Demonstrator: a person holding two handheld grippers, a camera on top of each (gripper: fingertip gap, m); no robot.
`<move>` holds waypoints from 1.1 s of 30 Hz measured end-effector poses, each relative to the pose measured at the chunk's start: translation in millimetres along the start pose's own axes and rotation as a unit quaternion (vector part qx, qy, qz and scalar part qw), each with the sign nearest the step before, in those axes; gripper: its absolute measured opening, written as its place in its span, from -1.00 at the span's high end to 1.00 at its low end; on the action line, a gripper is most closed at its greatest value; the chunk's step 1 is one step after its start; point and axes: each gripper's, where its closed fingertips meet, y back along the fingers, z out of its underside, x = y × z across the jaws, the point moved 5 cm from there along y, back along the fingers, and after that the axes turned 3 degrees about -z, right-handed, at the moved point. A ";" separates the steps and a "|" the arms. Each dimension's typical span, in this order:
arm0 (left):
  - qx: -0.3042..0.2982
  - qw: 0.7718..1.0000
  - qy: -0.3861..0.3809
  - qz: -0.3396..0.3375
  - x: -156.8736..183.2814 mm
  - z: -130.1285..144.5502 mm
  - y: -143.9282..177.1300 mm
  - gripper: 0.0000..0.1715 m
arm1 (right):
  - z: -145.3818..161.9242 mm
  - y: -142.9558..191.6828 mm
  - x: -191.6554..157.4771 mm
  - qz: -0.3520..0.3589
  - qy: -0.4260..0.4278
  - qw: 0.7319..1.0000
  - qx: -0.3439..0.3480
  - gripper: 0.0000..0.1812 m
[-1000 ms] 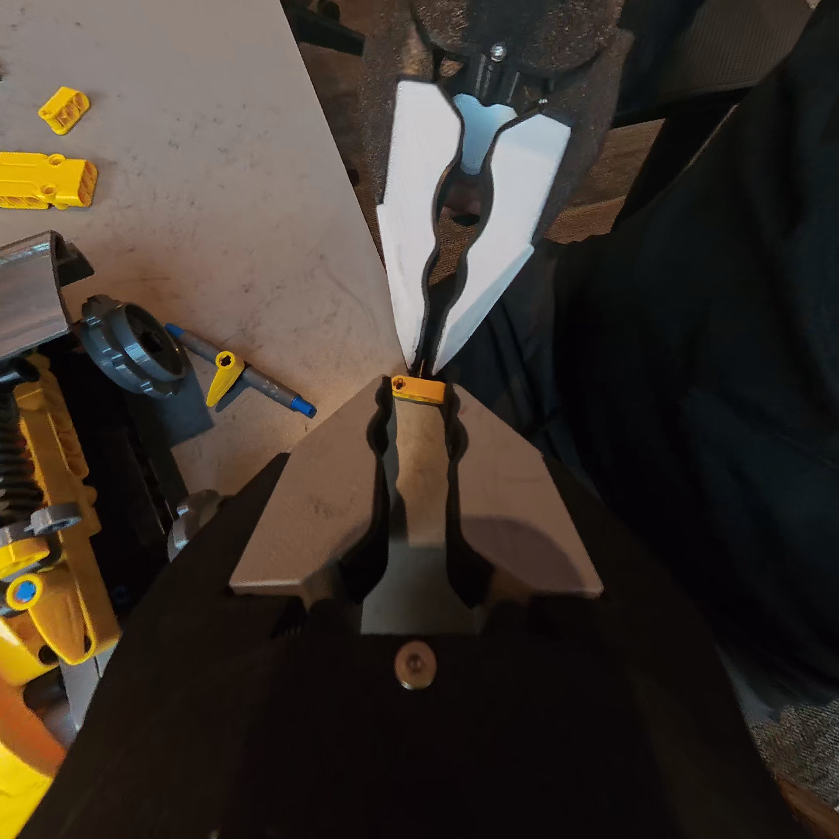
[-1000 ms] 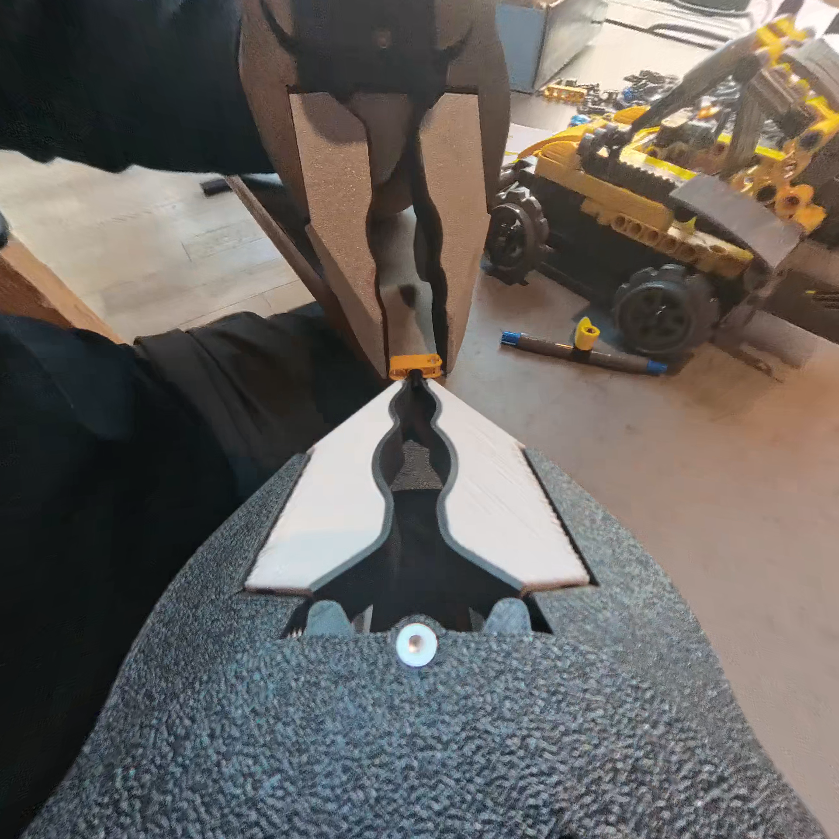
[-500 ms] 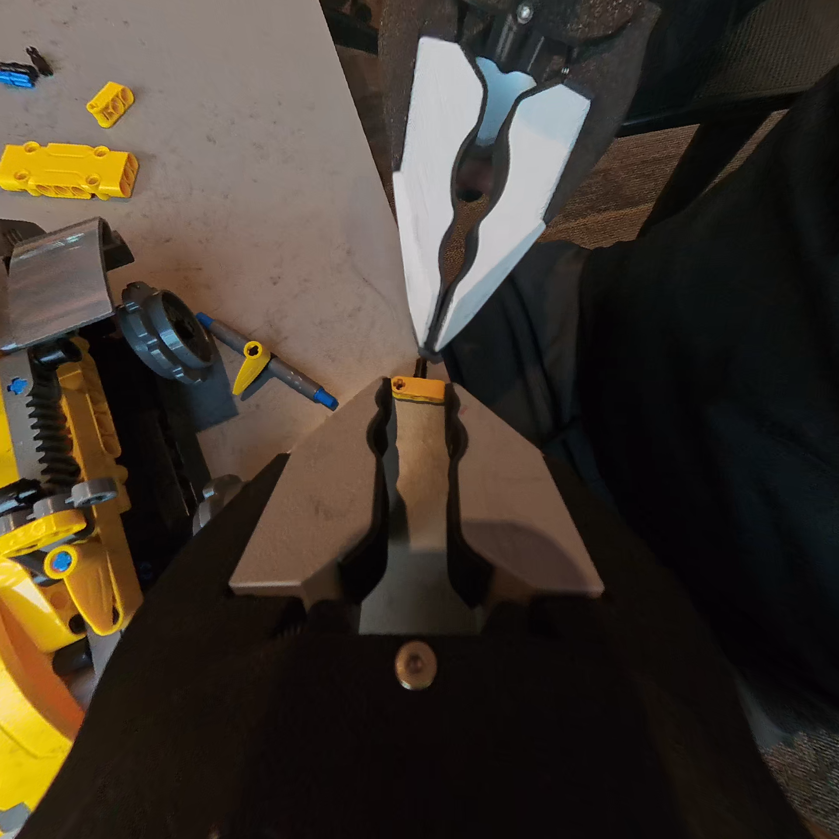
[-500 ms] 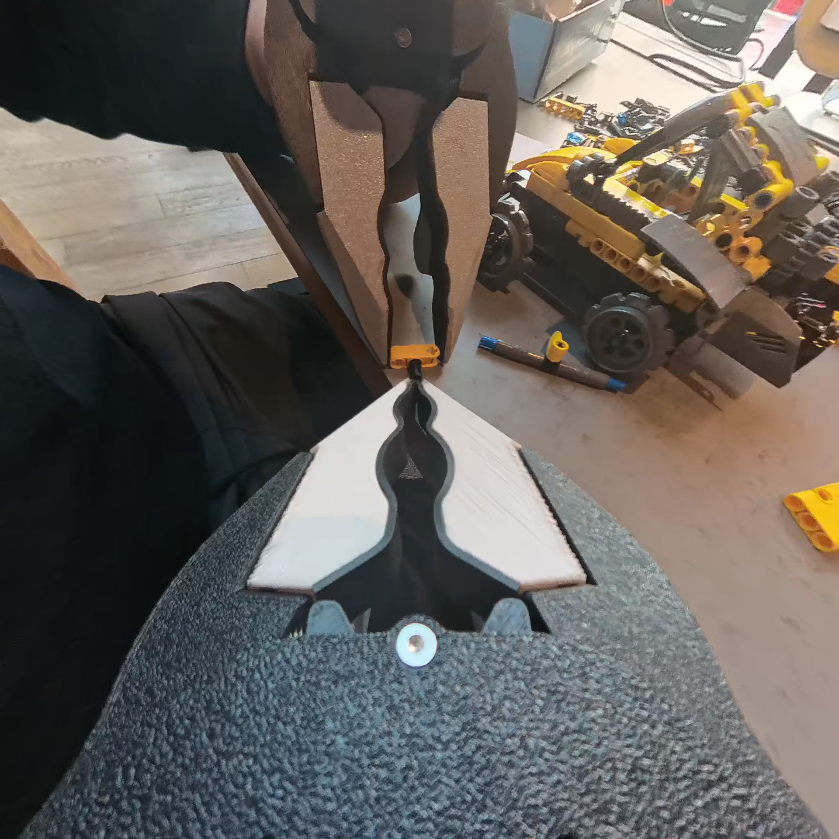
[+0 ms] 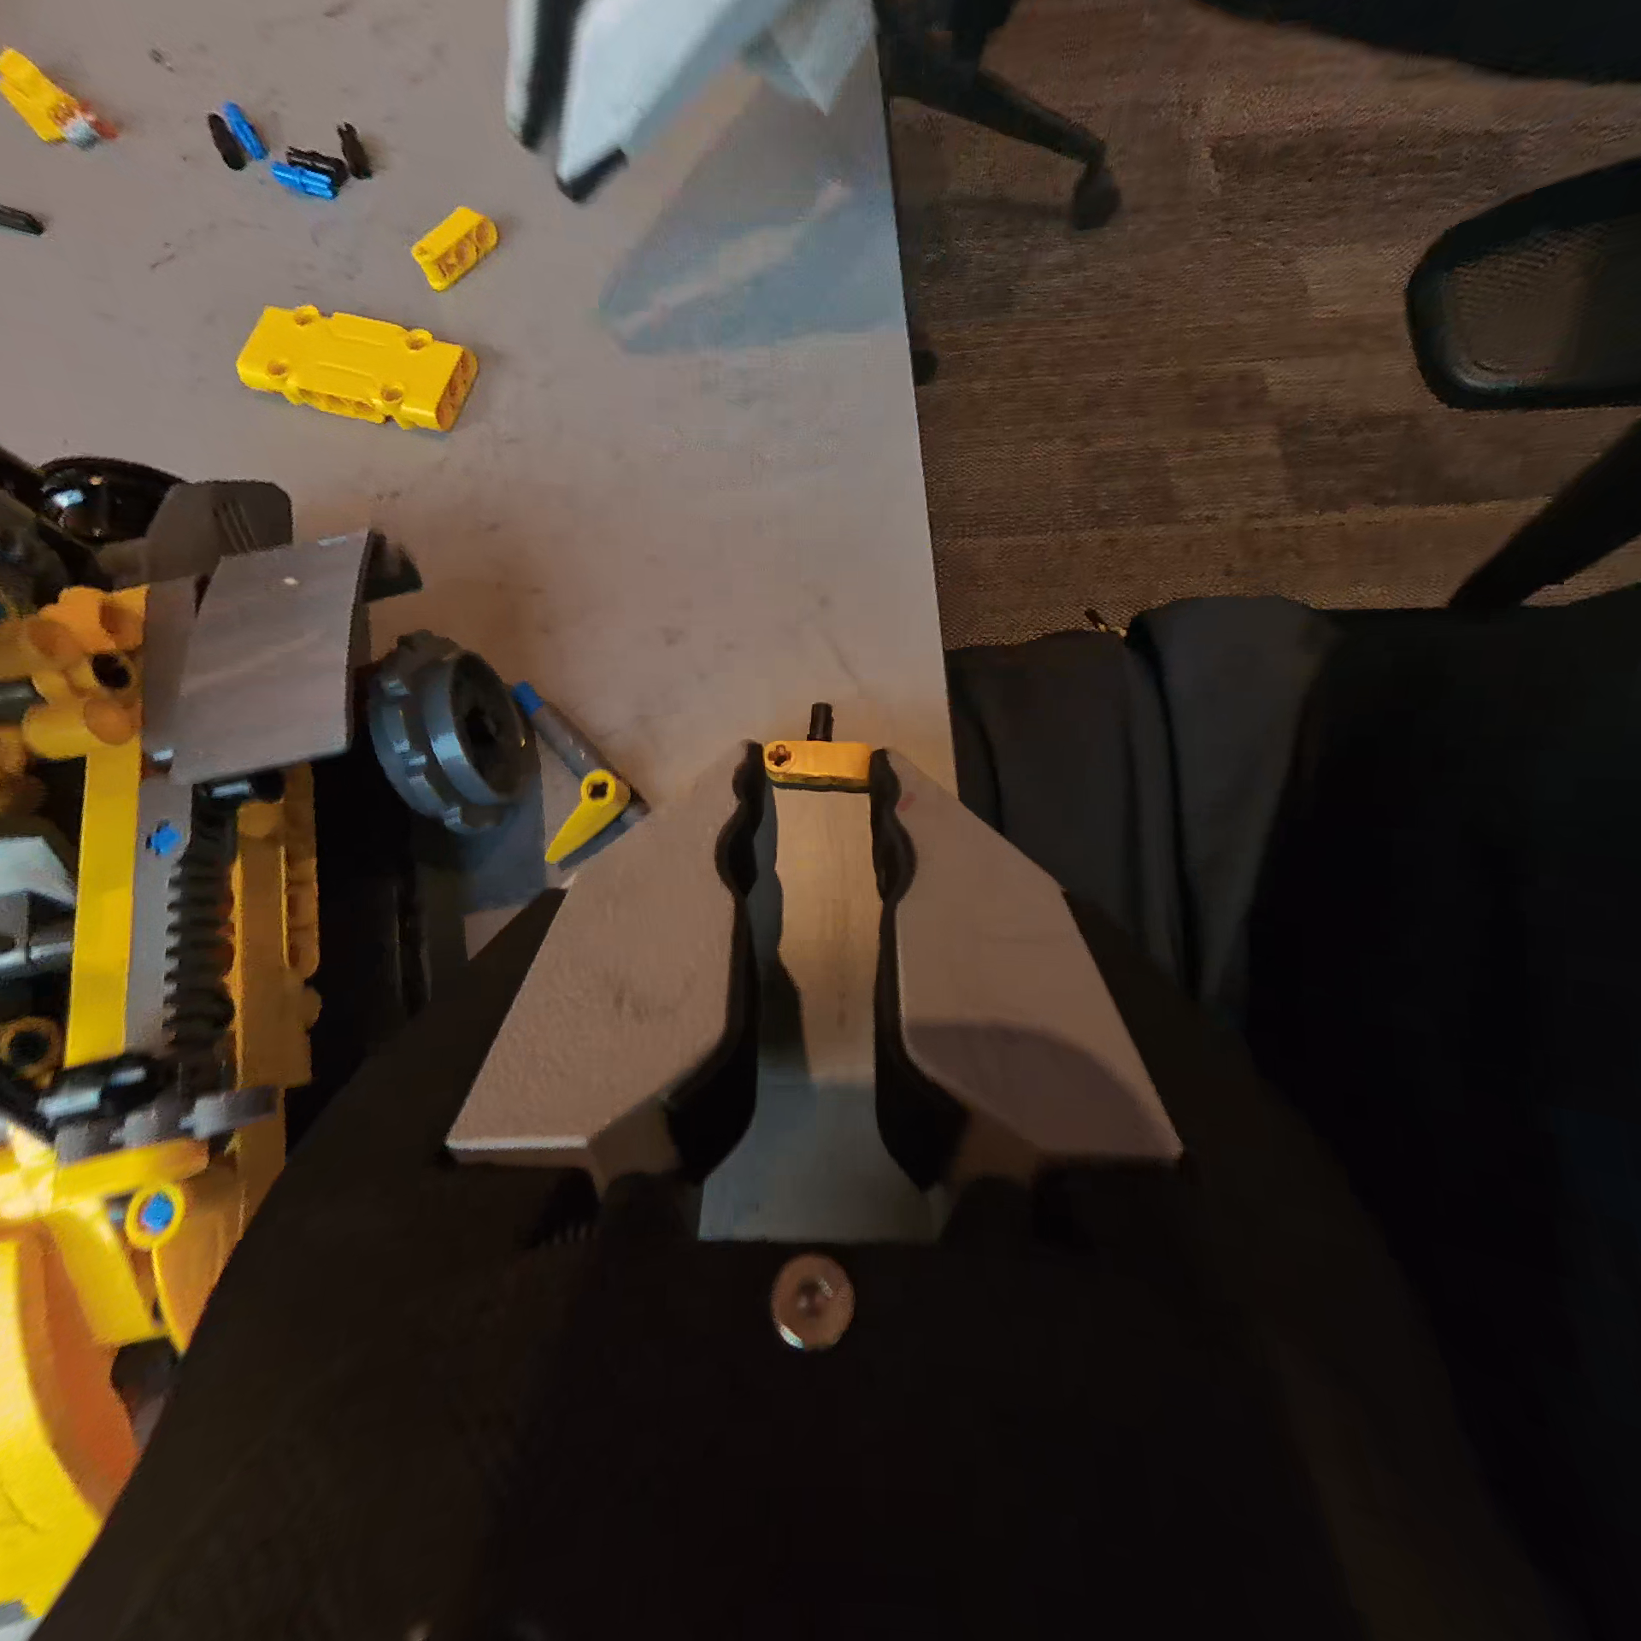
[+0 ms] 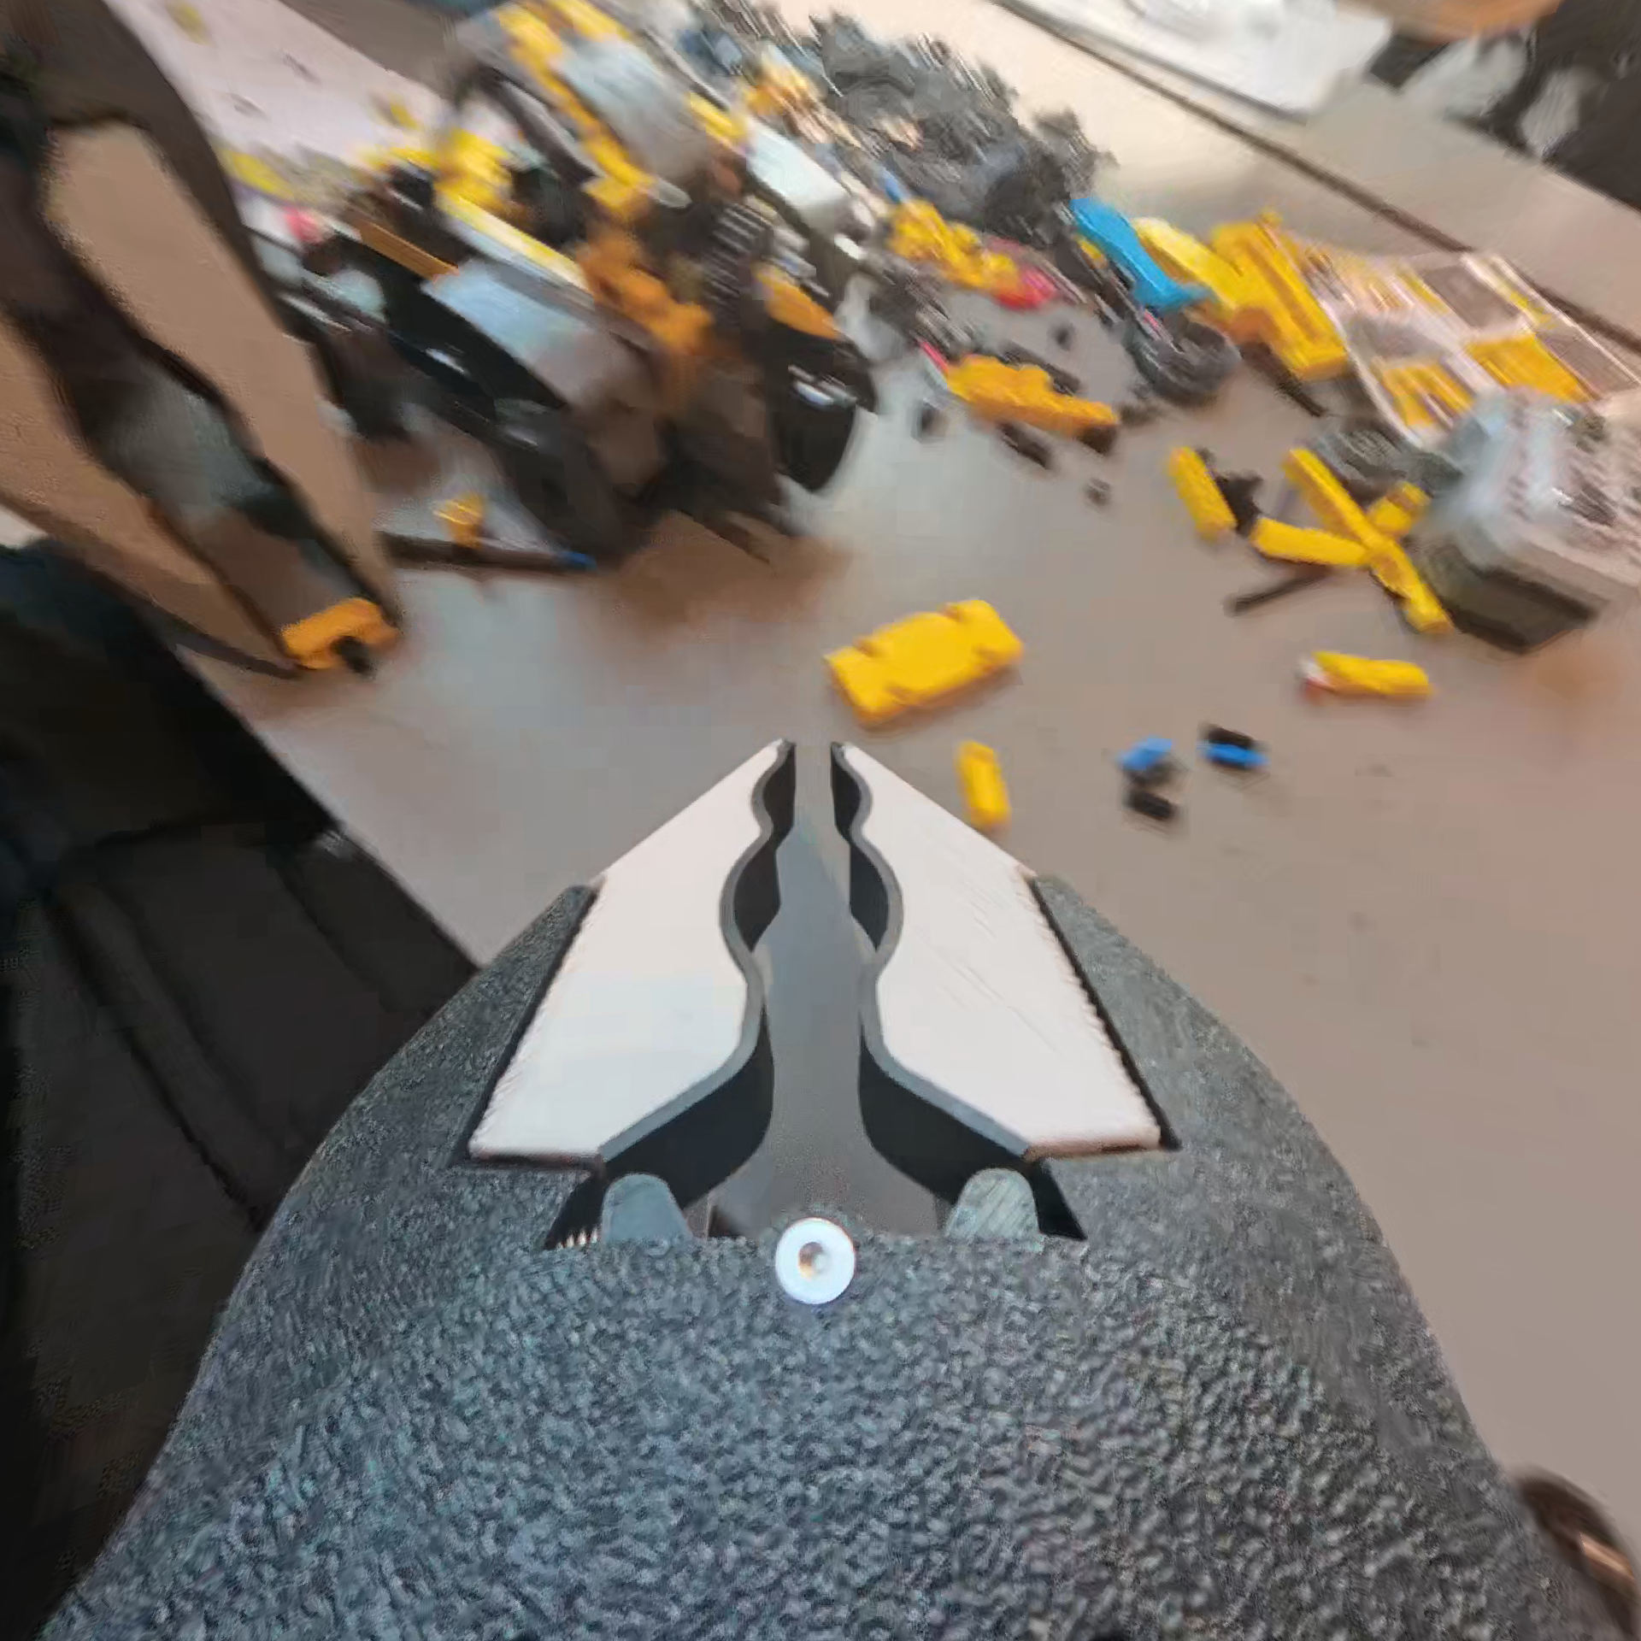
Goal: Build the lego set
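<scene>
Left gripper (image 5: pixel 817 757) is clamped on a small yellow flat 2-hole plastic connector (image 5: pixel 821 765), pinched crosswise at the fingertips. A short black plastic pin (image 5: pixel 819 717) sticks out of the connector's far side. The held piece hangs just over the table edge, off the surface. In the right wrist view it shows blurred at far left (image 6: pixel 337 632).

Right gripper (image 6: pixel 812 750) holds nothing. Its jaws stand a narrow gap apart, above bare tabletop and well apart from the left gripper. Nearest to it are a small yellow brick (image 6: pixel 981 786), a flat yellow rectangular panel (image 6: pixel 923 657) and a few blue and black pins (image 6: pixel 1181 764). This view is motion-blurred.

Beside the left gripper are a grey wheel hub (image 5: pixel 462 737), a grey axle with blue ends carrying a yellow lever (image 5: pixel 586 799), and a large yellow-and-black brick-built vehicle model (image 5: pixel 133 888).

The surface is a scuffed grey-beige tabletop (image 5: pixel 710 533), with a heap of loose yellow, black and blue parts (image 6: pixel 1243 293) at the far side. Past the table edge there is brown carpet (image 5: pixel 1243 400), 1 black mesh office chair (image 5: pixel 1527 293) and dark clothing (image 5: pixel 1421 977) close in.
</scene>
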 end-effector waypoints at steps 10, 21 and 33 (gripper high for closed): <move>-0.004 1.000 0.005 -0.004 -6.2 -18.9 -20.4 0.75 | 16.7 -22.5 110.0 -0.097 0.114 0.976 -0.157 0.77; -0.004 1.000 0.014 -0.003 -10.3 -18.9 -21.4 0.70 | 16.5 -33.4 109.8 -0.202 0.128 0.949 -0.204 0.95; 0.016 0.998 -0.005 -0.057 -0.9 -7.0 10.8 0.66 | -12.2 -8.7 0.3 -0.208 0.109 0.968 -0.089 0.95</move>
